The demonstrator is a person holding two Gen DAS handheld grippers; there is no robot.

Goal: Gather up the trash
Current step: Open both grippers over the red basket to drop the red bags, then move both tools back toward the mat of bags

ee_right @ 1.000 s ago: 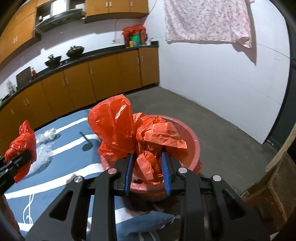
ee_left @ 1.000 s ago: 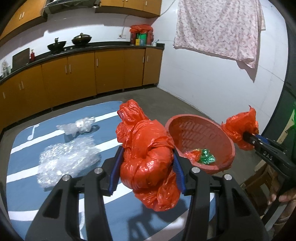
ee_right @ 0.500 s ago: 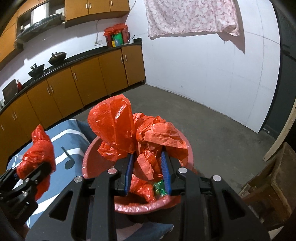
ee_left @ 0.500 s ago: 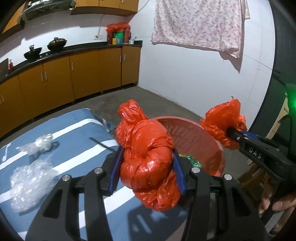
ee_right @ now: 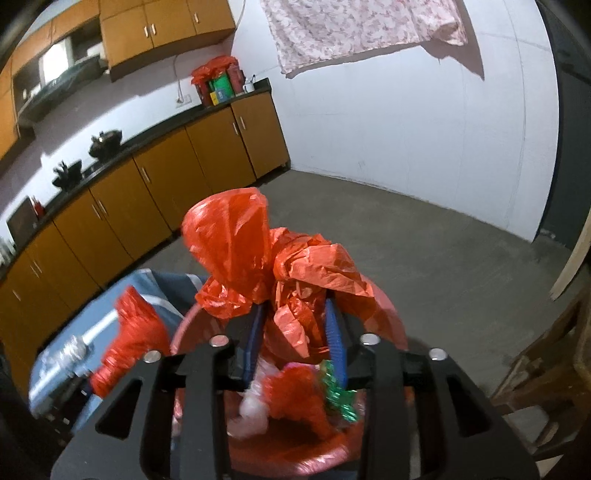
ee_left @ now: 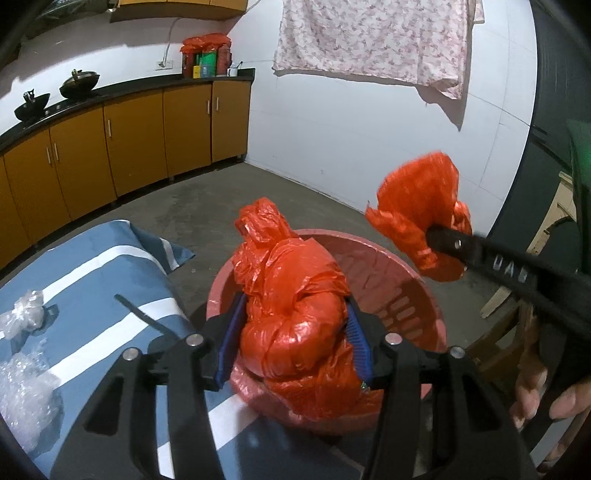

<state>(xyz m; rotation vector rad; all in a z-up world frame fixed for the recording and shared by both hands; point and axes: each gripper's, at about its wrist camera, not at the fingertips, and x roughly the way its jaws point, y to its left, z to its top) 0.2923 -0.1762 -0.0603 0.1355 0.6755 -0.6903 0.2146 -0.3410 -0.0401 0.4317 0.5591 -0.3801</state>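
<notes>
White plastered wall point(ee_left: 332, 140) on right side of room, floral pink cloth point(ee_left: 373, 37) hanging against it, casting shadow. Bare grey concrete floor point(ee_right: 424, 236). Orange-brown base cabinets point(ee_left: 129, 140) with slim metal handles along back wall, curving in fisheye; dark countertop point(ee_left: 122, 86) above. Two black woks point(ee_left: 79, 79) on countertop. Red bag with boxes point(ee_left: 205, 55) at countertop end, near wall socket. Upper cabinets point(ee_right: 166, 26) in same wood tone. Wooden furniture point(ee_right: 546, 369) at lower right, partly seen. Light dim, harsh from above.

Left gripper point(ee_left: 293, 339) at lower centre, right gripper point(ee_right: 295, 341) at lower centre; both jaws are opening around red bags.
</notes>
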